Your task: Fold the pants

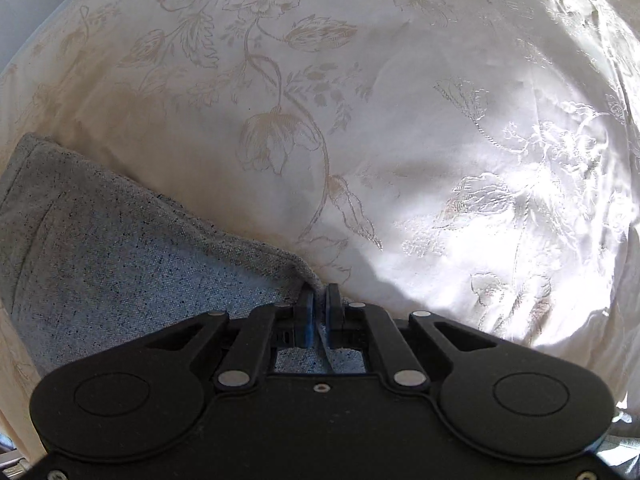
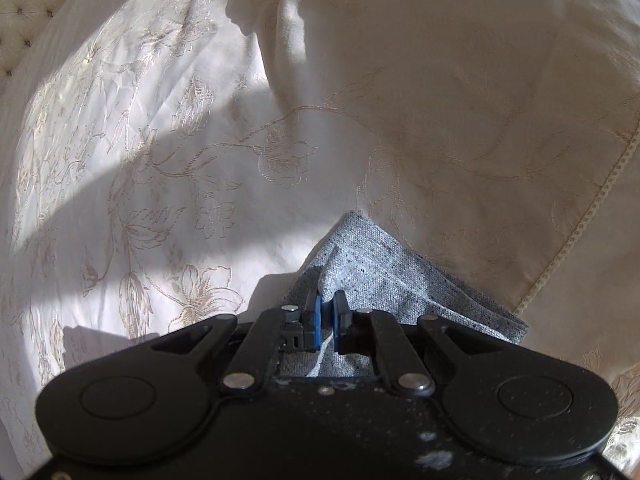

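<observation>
Left tool (image 1: 319,290) jaws nearly closed, pinching pants (image 1: 120,248); right tool (image 2: 327,300) likewise.

Your pants (image 1: 120,248) are matt, coarse-woven grey cloth flecked with dark specks; the bedspread (image 1: 400,120) under them is smooth, faintly glossy cream fabric with embroidered flowers; your left gripper (image 1: 319,292) is matt black plastic with shiny metal pins

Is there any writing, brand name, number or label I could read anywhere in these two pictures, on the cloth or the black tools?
None: no text can be read in either view.
Pants: plain speckled grey-blue fabric, no tag or label showing.
Bedspread: only embroidered flowers, no words.
Left gripper and right gripper: bare black plastic with metal rivets, no brand or number visible.
</observation>
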`<state>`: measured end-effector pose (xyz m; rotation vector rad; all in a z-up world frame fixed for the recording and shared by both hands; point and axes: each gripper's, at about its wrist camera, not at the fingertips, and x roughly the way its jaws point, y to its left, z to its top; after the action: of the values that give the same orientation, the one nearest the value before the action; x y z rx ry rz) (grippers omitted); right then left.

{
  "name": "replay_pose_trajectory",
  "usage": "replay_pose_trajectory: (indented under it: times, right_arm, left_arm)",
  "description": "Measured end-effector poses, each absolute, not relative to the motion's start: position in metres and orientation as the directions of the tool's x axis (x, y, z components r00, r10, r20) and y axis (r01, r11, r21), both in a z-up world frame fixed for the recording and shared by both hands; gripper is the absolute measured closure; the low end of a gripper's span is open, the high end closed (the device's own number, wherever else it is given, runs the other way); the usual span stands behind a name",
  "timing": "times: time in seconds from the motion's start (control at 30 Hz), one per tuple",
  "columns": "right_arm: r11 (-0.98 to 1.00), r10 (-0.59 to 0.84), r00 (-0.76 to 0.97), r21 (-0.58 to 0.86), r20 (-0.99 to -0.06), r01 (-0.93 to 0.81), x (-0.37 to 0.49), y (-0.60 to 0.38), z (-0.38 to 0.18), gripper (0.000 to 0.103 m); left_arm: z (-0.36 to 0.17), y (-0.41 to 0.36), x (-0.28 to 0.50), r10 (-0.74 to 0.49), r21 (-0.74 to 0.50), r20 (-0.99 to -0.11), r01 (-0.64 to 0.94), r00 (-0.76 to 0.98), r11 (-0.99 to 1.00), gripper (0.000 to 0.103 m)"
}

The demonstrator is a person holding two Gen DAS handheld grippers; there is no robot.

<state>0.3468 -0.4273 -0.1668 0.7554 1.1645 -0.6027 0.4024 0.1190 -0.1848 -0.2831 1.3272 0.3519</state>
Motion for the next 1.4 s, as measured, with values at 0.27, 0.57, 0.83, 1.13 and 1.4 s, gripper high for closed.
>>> replay_pose_trajectory:
  times: [0.27,0.57,0.83,1.13,1.4]
  right_arm:
    - [0.636,-0.074,0.461,0.315,-0.884,0.705,0.35,-0.444,-0.163,0.086]
    - [0.734,-0.115,0.47,0.244,-0.875,0.634,0.29,-0.459,-0.115,0.082]
    - [0.786,-0.113,0.421,0.178,-0.9,0.593,0.228,-0.449,-0.133,0.082]
    - [0.919,-0.075,0.481,0.127,-0.874,0.373,0.224,-0.432,-0.143,0.082]
    - [0.96,0.054,0.454,0.171,-0.889,0.221,0.249,-0.448,-0.163,0.072]
  left_arm:
    - [-0.191,0.121,0.402,0.088,-0.008,-0.975,-0.428,0.203,0.904,0.096]
    - [-0.187,0.121,0.403,0.092,-0.012,-0.969,-0.416,0.229,0.909,0.096]
    - [-0.183,0.117,0.421,0.205,0.112,-0.948,-0.347,0.244,0.931,0.092]
    - [-0.125,0.049,0.352,0.097,0.055,-0.929,-0.127,0.356,0.99,0.087]
    - [-0.136,0.001,0.297,-0.011,-0.035,-0.971,-0.098,0.24,0.995,0.087]
